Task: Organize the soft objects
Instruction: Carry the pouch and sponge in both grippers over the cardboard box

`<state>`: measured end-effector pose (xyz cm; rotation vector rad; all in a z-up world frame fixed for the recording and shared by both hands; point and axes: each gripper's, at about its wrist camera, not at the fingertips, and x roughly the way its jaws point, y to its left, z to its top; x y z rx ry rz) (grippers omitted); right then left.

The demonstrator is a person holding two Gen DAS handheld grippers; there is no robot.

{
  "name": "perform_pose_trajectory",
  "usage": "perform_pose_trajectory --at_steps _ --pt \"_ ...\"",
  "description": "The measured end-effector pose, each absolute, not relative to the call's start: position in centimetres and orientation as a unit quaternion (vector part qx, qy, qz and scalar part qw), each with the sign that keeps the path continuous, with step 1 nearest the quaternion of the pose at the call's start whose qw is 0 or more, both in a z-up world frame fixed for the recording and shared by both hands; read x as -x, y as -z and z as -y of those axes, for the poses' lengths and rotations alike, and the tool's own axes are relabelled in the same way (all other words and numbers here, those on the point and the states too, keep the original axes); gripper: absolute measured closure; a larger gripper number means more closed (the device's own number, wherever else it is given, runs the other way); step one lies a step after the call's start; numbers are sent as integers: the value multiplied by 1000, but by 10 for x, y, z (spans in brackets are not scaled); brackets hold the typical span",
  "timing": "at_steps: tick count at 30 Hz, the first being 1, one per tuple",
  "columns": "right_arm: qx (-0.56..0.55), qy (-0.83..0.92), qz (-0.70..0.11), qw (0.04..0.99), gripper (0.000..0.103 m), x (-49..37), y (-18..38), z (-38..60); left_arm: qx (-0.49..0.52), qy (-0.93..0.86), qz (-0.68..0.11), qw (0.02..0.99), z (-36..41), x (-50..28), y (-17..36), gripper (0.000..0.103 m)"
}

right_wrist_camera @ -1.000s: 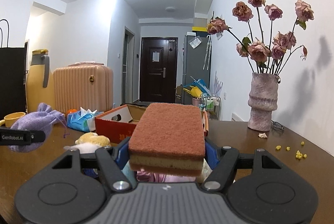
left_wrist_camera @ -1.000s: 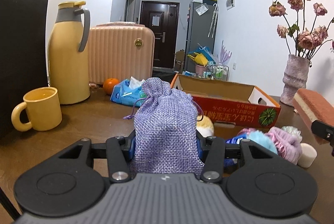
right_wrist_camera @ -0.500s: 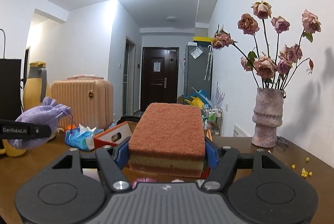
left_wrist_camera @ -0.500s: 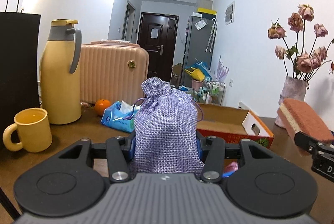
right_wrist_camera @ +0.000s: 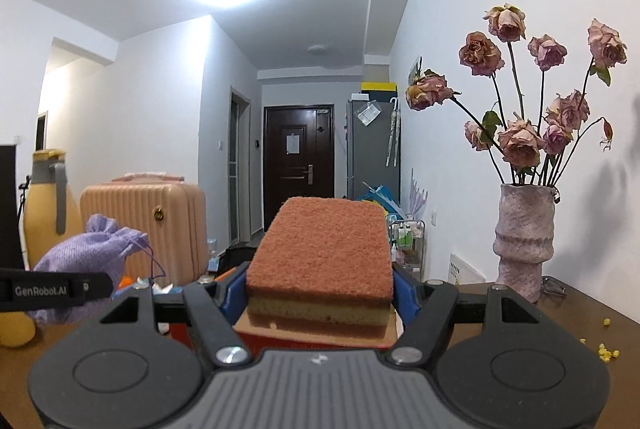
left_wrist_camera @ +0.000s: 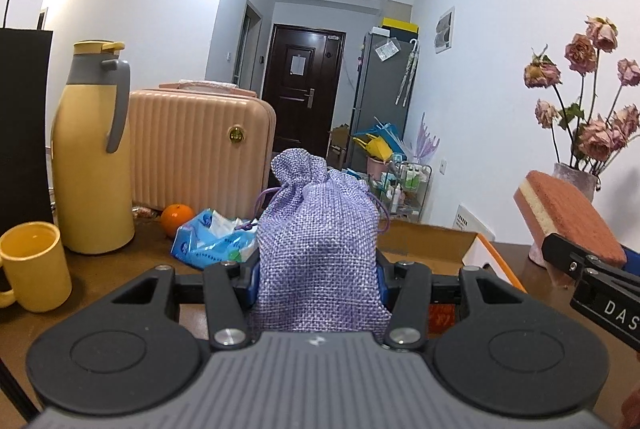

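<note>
So both grippers are loaded right now. Bottom center of the left wrist view, the left gripper point(left_wrist_camera: 318, 293) has its 2 blue pads clamped on the sides of a purple drawstring pouch point(left_wrist_camera: 316, 249), which stands upright between them with its tied neck on top. Same deal in the right wrist view: the right gripper point(right_wrist_camera: 318, 299) is squeezing a sponge point(right_wrist_camera: 320, 261) (rust-colored scrub layer on top, yellow foam under it), held flat and pointing away from the camera. Each tool also shows up at the edge of the other's view, so they're side by side and apart, not touching.

Just past the fingers, low in both frames, is the open cardboard box point(left_wrist_camera: 432, 243), orange-edged, sitting on the brown table point(left_wrist_camera: 104, 269). My read is this is the carry step, 2 soft things lifted and heading for that box. Next move calls for getting each one over the opening, lowering, then letting the jaws apart (ideally 1 at a time so they don't bump).

Farther back on the left: yellow mug point(left_wrist_camera: 34, 265), yellow thermos point(left_wrist_camera: 94, 157), a tissue pack point(left_wrist_camera: 212, 243), an orange point(left_wrist_camera: 178, 217), the pink suitcase point(left_wrist_camera: 200, 149). Right side has the vase of dried roses point(right_wrist_camera: 524, 241).
</note>
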<state>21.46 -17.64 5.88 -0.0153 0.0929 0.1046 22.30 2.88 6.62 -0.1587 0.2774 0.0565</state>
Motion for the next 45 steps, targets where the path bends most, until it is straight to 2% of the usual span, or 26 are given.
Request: perform_pose_trajectory --at_steps 11,45 --pt "-11 -42 -60 997 34 -270 -65 176 84 -35 -135 987 -28 -268 -79 53" --pt "27 -33 -197 979 33 -424 -35 169 37 -42 -199 978 -12 -418 -51 53"
